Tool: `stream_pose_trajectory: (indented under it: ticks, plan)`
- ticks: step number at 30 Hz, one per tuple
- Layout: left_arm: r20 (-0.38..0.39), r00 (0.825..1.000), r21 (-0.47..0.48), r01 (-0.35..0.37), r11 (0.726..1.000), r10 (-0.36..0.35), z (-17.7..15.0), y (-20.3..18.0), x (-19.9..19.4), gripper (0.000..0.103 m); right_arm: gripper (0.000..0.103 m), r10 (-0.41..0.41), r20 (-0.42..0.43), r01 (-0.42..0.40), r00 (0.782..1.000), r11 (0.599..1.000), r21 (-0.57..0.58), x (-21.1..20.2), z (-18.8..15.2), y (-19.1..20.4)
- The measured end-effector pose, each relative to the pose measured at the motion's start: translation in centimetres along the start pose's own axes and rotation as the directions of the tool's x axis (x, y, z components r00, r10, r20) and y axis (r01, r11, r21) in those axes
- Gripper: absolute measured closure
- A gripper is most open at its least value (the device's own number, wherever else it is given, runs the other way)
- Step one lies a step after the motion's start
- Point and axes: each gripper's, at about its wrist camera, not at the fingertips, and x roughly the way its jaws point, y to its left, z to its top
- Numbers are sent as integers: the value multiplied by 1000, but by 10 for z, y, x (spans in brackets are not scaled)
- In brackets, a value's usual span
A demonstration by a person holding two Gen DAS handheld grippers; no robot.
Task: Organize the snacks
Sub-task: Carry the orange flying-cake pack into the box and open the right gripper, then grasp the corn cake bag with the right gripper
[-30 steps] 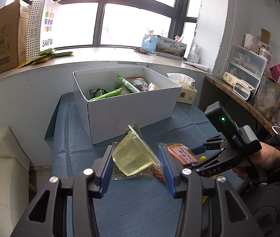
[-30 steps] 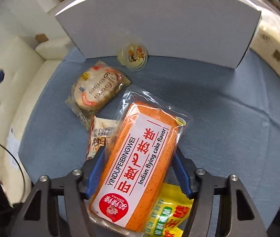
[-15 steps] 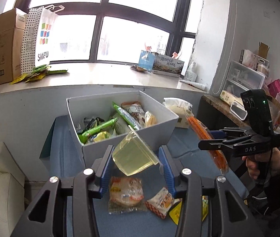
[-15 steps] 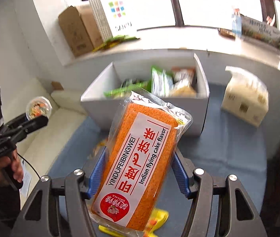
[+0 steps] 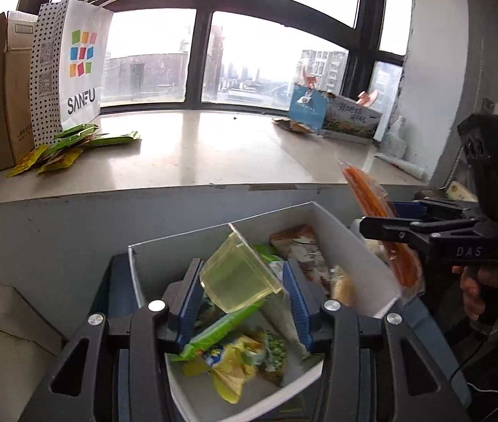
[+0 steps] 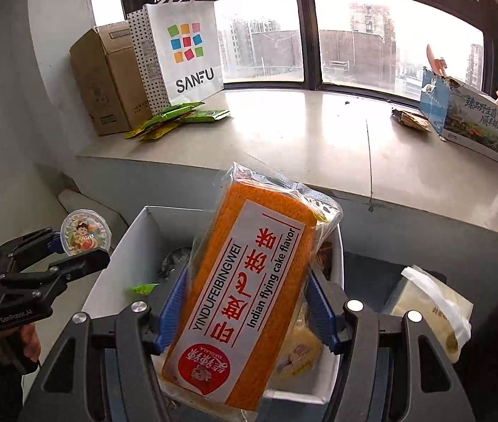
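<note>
In the left wrist view my left gripper [image 5: 241, 281] is shut on a clear yellow jelly cup [image 5: 238, 277], tilted, just above the open white box [image 5: 354, 246]. The box holds several snack packets, among them a green one [image 5: 224, 327]. My right gripper [image 6: 245, 299] is shut on a long orange cake pack [image 6: 249, 281] labelled "Indian flying cake flavor", over the same white box [image 6: 108, 274]. Each view shows the other tool: the right gripper [image 5: 379, 216] with the cake pack [image 5: 382, 246] at the right, the left gripper [image 6: 80, 246] with the jelly cup [image 6: 85, 232] at the left.
Behind the box runs a wide windowsill [image 5: 213, 154] with a cardboard carton [image 6: 108, 81], a white SANFU bag [image 6: 185, 52], green packets [image 5: 73, 144] and a blue printed box [image 6: 473, 119]. A tissue pack [image 6: 431, 309] stands right of the box. A hand [image 5: 477, 292] holds the right tool.
Both grippers rose from the blue table and moved forward over the white box, each keeping its snack. The loose snacks on the table have dropped out of view.
</note>
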Motion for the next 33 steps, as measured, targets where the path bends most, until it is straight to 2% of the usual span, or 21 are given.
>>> stream_pose_trajectory:
  ticks: [2,3,4,5,6,9,12,20,26,30,33]
  plan:
    - [-44,999,-5,-18,1000,18,3,8,20,53,34,-11,-43,10,999,1000,-6,19,4,-2]
    - [-74,997,-3,-13,1000,13,3,12,28,49,24,-20,-52,20,998,1000,-5,27,7,-5]
    - [-97,995,-1,-39,999,39,3,15,35,28,7,-28,-67,28,997,1000,-6,34,7,-7]
    - [-119,990,-8,-82,997,81,2,18,41,13,1,-46,-80,46,996,999,-5,39,6,-9]
    - [-115,988,-20,-111,994,108,1,21,42,0,0,-69,-79,69,994,998,-4,40,5,-10]
    - [-103,992,-53,-74,996,68,-4,26,38,0,0,-59,-58,60,997,998,12,35,2,-14]
    - [-101,991,-35,-96,995,93,-8,22,32,0,0,-56,-57,57,997,998,19,31,0,-17]
    - [-53,997,-11,-53,999,53,-25,5,-12,0,0,-41,16,41,999,998,-39,-8,-17,1]
    - [-12,1000,20,-14,1000,15,-57,-17,-61,0,0,16,89,-7,996,995,-97,-60,-68,23]
    - [-5,1000,16,28,999,-28,-89,-31,-91,0,0,68,131,-58,989,995,-79,-92,-116,32]
    - [-14,1000,25,27,999,-27,-118,-44,-107,0,0,81,140,-74,987,996,-55,-106,-157,34]
